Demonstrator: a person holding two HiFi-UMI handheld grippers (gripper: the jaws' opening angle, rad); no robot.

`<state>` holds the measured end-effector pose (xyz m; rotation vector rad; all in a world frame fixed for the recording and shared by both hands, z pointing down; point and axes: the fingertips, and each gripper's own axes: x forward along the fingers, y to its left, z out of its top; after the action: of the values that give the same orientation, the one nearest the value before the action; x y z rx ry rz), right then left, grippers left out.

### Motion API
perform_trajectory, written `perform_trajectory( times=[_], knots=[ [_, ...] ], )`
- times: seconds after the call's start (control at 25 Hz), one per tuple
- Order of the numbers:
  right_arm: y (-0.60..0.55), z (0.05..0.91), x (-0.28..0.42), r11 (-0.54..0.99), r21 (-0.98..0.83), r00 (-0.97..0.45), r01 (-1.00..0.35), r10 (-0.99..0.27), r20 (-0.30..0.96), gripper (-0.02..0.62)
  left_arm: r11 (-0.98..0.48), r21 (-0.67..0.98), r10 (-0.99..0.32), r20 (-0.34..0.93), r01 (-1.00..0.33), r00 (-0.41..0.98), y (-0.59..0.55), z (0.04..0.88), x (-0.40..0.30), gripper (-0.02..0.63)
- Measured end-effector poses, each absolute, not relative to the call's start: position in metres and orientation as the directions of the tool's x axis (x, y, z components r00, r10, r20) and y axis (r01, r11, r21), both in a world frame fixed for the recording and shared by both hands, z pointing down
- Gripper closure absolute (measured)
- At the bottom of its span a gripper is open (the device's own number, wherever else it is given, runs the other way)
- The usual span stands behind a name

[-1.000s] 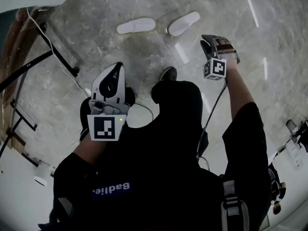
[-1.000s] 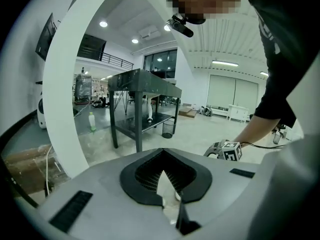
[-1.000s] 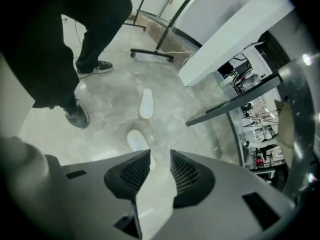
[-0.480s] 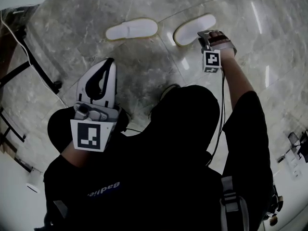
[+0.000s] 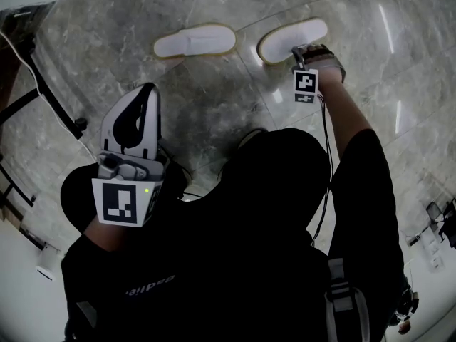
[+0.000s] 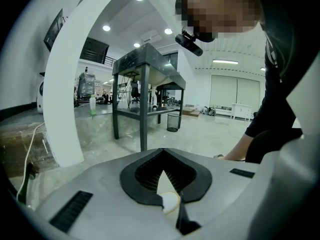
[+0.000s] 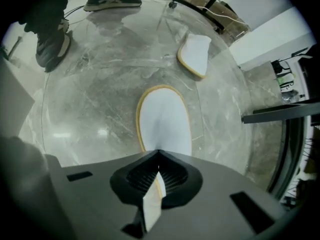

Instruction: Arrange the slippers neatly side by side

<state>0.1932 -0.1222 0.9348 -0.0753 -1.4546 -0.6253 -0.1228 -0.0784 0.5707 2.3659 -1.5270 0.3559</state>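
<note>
Two white slippers with tan rims lie on the grey marble floor. The left slipper (image 5: 194, 41) (image 7: 195, 54) lies crosswise, apart from the other. The right slipper (image 5: 292, 40) (image 7: 164, 119) points away from me. My right gripper (image 5: 296, 50) (image 7: 159, 154) is low at its near end, its jaws closing tight on the rim, and a strip of white slipper shows pinched between them. My left gripper (image 5: 146, 90) (image 6: 162, 150) is held up well short of the slippers, shut with nothing in it.
A black metal stand (image 5: 43, 84) with a cable runs along the floor at the left. The person's dark shoes (image 7: 50, 44) stand behind the slippers. A metal table (image 6: 145, 69) and a mesh bin (image 6: 173, 122) stand farther off in the room.
The right gripper has moved forward and down to the right slipper's near end and closed on its rim. The left gripper drifted slightly left and stayed shut.
</note>
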Motion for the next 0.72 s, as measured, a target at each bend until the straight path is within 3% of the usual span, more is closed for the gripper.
perform_trajectory(
  times=[0.32,0.4,0.48,0.72],
  knots=[
    [-0.127,0.923,0.189,0.840,0.387,-0.026,0.381,-0.408,0.912,0.590,-0.407,0.129,-0.839,0.338,-0.904,0.426,-0.082,0.569,-0.119,0.606],
    [-0.128,0.923,0.193,0.852,0.379,-0.003,0.361,-0.405,0.914,0.492,-0.412,0.124,-0.834,0.347,-0.903,0.429,-0.084,0.572,-0.117,0.606],
    [-0.126,0.926,0.197,0.865,0.363,0.019,0.347,-0.394,0.919,0.443,-0.417,0.114,-0.828,0.362,-0.902,0.429,-0.085,0.579,-0.116,0.606],
    [-0.134,0.937,0.191,0.845,0.399,0.017,0.355,-0.433,0.901,0.419,-0.465,0.054,-0.789,0.427,-0.884,0.441,-0.087,0.609,-0.114,0.606]
  ],
)
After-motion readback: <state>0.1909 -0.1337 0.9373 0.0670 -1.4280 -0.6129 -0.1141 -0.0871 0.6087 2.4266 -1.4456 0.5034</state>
